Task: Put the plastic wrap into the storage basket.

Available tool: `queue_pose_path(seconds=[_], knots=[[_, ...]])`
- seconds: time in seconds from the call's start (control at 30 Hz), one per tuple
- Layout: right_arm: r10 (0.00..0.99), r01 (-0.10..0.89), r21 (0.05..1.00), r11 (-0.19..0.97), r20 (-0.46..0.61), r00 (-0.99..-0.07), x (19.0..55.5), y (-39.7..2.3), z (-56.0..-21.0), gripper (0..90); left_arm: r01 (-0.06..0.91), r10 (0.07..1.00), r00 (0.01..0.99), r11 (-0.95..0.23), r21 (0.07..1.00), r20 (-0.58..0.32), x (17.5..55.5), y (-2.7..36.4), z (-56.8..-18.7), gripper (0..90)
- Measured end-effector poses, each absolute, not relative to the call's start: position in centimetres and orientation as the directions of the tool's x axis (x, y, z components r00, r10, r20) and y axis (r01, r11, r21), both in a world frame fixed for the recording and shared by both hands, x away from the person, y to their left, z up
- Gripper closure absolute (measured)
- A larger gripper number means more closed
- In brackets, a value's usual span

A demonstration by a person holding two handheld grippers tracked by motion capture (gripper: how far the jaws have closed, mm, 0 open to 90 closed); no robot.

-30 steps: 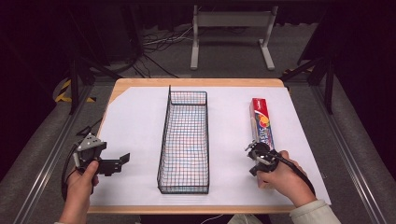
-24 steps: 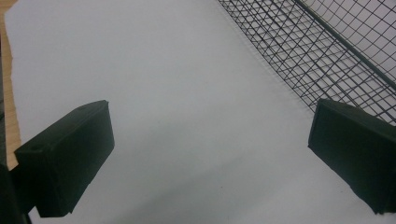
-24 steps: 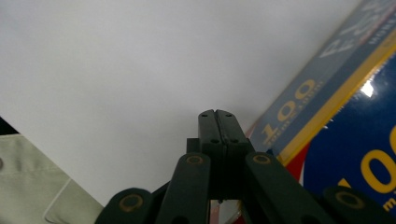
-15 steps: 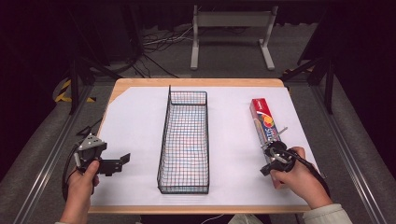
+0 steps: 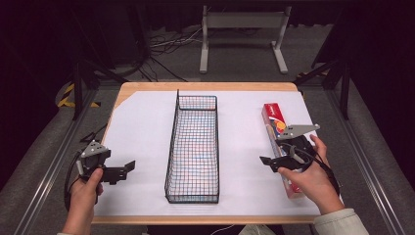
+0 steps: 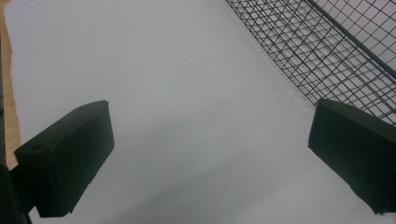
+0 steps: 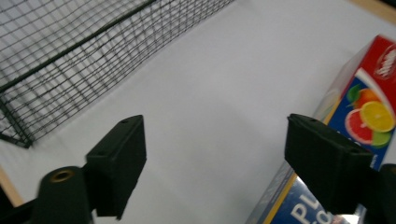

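A long red and blue box of plastic wrap (image 5: pixel 273 119) with citrus pictures lies lengthwise on the right side of the white sheet; its near end is hidden under the right hand. My right gripper (image 5: pixel 268 163) hovers over the box's near part and points left toward the wire basket (image 5: pixel 193 147). Its jaws have just been opening and stand wide apart with bare sheet between them (image 7: pixel 215 140); the box (image 7: pixel 369 105) lies beside the right jaw. My left gripper (image 5: pixel 120 171) rests at the near left, open (image 6: pixel 210 140), aimed at the basket (image 6: pixel 327 46).
The black wire basket stands lengthwise in the middle of the table and appears to hold nothing. White paper (image 5: pixel 142 127) covers the wooden tabletop (image 5: pixel 210 86). Beyond the table's far edge are a metal stand (image 5: pixel 242 29) and cables on the floor.
The right hand rose from the near end of the box and turned so its gripper points left, and the jaws went from shut to wide open. The left gripper kept still.
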State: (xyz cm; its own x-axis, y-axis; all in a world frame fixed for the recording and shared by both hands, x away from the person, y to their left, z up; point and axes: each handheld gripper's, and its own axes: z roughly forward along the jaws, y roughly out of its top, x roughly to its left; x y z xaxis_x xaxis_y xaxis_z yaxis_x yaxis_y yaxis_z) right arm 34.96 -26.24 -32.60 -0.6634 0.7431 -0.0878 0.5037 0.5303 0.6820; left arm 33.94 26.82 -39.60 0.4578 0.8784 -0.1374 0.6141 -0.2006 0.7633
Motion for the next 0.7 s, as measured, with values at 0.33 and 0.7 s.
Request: queue_pose_path(seconds=[0.33, 0.7], knots=[[0.847, 0.489, 0.775, 0.4, -0.11, -0.519, 36.4, -27.6, -31.9, 16.0, 0.614, 0.88, 0.455, -0.201, 0.763, -0.133, 34.0, 26.9, -39.6, 0.8], [0.895, 0.54, 0.755, 0.373, -0.14, -0.423, 38.9, -28.0, -31.6, 11.4, 0.615, 0.882, 0.452, -0.202, 0.763, -0.131, 34.1, 27.0, -39.7, 0.8]])
